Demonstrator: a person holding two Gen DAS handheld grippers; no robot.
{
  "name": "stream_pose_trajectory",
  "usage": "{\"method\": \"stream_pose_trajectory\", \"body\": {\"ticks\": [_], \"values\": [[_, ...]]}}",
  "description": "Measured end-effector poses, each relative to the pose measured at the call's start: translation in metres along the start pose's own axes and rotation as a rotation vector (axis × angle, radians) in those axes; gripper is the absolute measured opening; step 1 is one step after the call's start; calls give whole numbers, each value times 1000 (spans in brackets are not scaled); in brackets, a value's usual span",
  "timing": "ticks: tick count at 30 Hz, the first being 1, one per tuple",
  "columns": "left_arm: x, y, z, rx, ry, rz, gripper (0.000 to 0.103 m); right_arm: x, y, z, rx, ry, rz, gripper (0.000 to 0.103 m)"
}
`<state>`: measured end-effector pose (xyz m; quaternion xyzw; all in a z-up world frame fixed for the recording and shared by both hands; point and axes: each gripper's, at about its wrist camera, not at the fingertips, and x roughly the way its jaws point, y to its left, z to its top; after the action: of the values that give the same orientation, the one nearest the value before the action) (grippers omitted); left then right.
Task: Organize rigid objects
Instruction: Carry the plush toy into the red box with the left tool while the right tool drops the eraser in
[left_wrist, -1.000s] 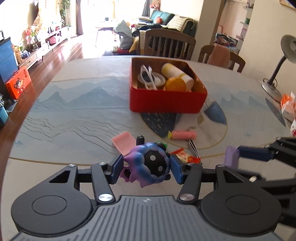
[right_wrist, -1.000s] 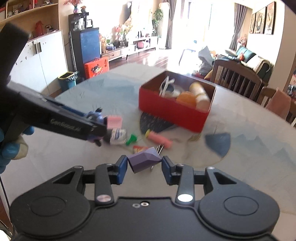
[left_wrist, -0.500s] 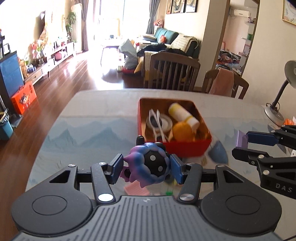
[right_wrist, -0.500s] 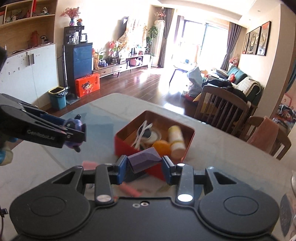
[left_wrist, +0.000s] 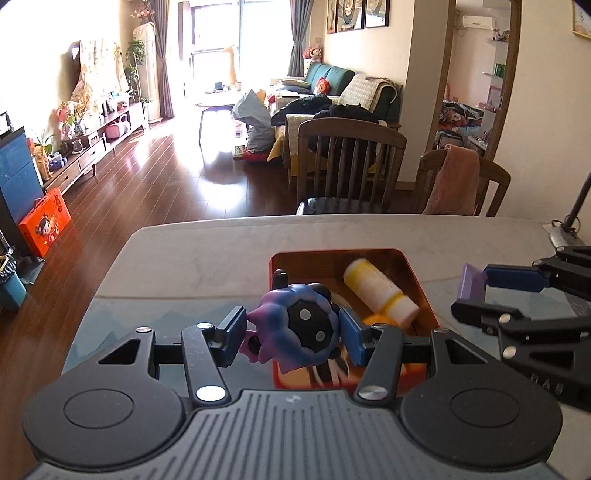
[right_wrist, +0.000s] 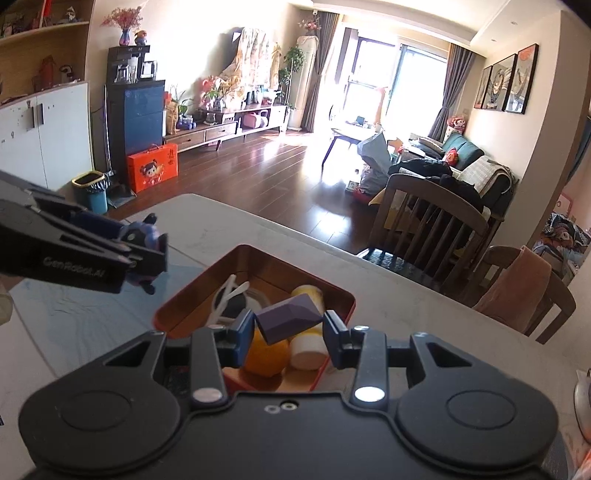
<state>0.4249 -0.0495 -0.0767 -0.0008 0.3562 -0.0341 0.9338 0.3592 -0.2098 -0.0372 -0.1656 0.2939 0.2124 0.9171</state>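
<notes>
My left gripper is shut on a purple-blue toy figure with a black face, held over the left part of the red box. My right gripper is shut on a dark purple faceted block, held above the same red box. The box holds a yellow-and-white bottle, an orange ball and white cords. Each gripper shows in the other's view: the right gripper at the right edge, the left gripper at the left.
The box stands on a table with a pale mat, near its far edge. Wooden chairs stand behind the table, one draped with a pink cloth. A lamp base sits at the far right.
Both grippers have carried their objects forward and slightly up, from above the loose items on the mat to above the red box. Their grips are unchanged.
</notes>
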Motion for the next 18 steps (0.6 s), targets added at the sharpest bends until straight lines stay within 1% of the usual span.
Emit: {"method": "stream_pose_trajectory", "body": {"ticks": [2,11,18], "values": [[16,-3,7,4,10,-4,54,13,-3,1,-7,10,9,39],[83,-12,19,-4,79,-4,55,70,-17,0,-21,75,41,39],[117,-12,27,-7,106,10,55,94,-16,-5,-25,106,72,39]]}}
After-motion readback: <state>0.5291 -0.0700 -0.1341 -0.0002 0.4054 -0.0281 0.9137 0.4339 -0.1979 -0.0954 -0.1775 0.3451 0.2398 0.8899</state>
